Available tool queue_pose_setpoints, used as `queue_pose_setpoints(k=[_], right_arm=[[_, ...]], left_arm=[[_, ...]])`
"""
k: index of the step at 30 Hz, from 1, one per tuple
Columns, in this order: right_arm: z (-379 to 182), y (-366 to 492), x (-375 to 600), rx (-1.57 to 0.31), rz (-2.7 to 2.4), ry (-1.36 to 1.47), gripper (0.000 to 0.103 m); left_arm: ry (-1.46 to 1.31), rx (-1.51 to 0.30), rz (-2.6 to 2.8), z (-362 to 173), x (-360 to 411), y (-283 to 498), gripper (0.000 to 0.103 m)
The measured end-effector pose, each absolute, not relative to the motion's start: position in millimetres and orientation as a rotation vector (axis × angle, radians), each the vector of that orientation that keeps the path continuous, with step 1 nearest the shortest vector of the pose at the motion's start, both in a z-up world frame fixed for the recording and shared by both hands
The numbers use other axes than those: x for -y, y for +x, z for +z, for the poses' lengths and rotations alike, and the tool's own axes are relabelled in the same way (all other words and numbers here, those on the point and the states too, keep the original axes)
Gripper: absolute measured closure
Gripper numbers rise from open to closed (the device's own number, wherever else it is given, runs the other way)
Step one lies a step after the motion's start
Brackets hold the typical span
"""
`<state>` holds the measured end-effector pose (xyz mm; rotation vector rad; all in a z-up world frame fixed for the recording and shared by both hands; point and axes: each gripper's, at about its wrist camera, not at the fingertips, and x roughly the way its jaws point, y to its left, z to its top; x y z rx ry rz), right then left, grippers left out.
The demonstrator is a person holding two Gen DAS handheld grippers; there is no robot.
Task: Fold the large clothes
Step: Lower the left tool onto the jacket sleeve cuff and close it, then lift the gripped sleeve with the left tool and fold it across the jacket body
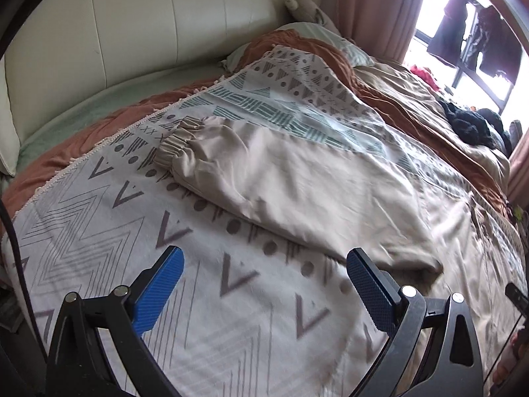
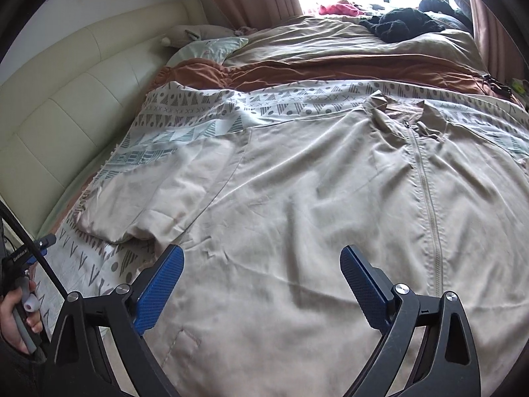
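A large beige zip-up jacket (image 2: 297,198) lies spread front-up on a patterned blanket (image 2: 198,106) on the bed. Its zipper (image 2: 426,192) runs down the right side of the right wrist view, and its collar (image 2: 396,112) is at the far end. One sleeve (image 1: 281,178) with an elastic cuff (image 1: 175,142) stretches out to the left. My left gripper (image 1: 264,284) is open and empty above the blanket, just short of the sleeve. My right gripper (image 2: 261,281) is open and empty over the jacket's lower body.
A cream padded headboard (image 1: 132,33) runs along the left. A rust-brown blanket (image 2: 297,72), a tan duvet (image 2: 347,39) and pillows (image 2: 211,46) lie beyond the jacket. Dark clothes (image 2: 403,23) and a red garment (image 2: 337,8) sit by the window. Pink curtains (image 1: 373,10) hang there.
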<state>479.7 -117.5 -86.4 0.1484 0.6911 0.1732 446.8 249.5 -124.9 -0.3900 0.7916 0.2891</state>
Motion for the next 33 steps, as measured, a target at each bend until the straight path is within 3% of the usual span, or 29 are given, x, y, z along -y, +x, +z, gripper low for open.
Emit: queue_pose_setpoints(k=[2, 3, 6, 11, 14, 17, 21, 31, 33], right_arm=[[-90, 492, 114, -0.7, 0.175, 0.15, 0.012], [-91, 498, 113, -0.704, 0.18, 0.153, 0.021], [-98, 516, 110, -0.736, 0.205, 0.171, 0.03], [-111, 541, 111, -0.77, 0.204, 0.191, 0.037], [-121, 552, 112, -0.801, 0.191, 0.203, 0.047], [-129, 559, 111, -0.825, 0.199, 0.213, 0.062], [-129, 556, 106, -0.823, 0.244, 0.215, 0.064], [-134, 565, 81, -0.839, 0.342, 0.276, 0.064], [-141, 574, 73, -0.864, 0.371, 0.3, 0.071]], left_arm=[[-0.437, -0.803, 0.285, -133, -264, 459, 0.002], [-0.453, -0.808, 0.289, -137, -271, 465, 0.002], [-0.491, -0.814, 0.306, -149, -287, 483, 0.004], [-0.565, -0.86, 0.34, -170, -313, 512, 0.023], [-0.574, -0.9, 0.372, -183, -325, 526, 0.033], [-0.602, -0.921, 0.375, -195, -340, 536, 0.054], [-0.629, -0.903, 0.364, -191, -354, 541, 0.088], [-0.548, -0.769, 0.252, -105, -337, 537, 0.095], [-0.524, -0.739, 0.224, -82, -327, 537, 0.095]])
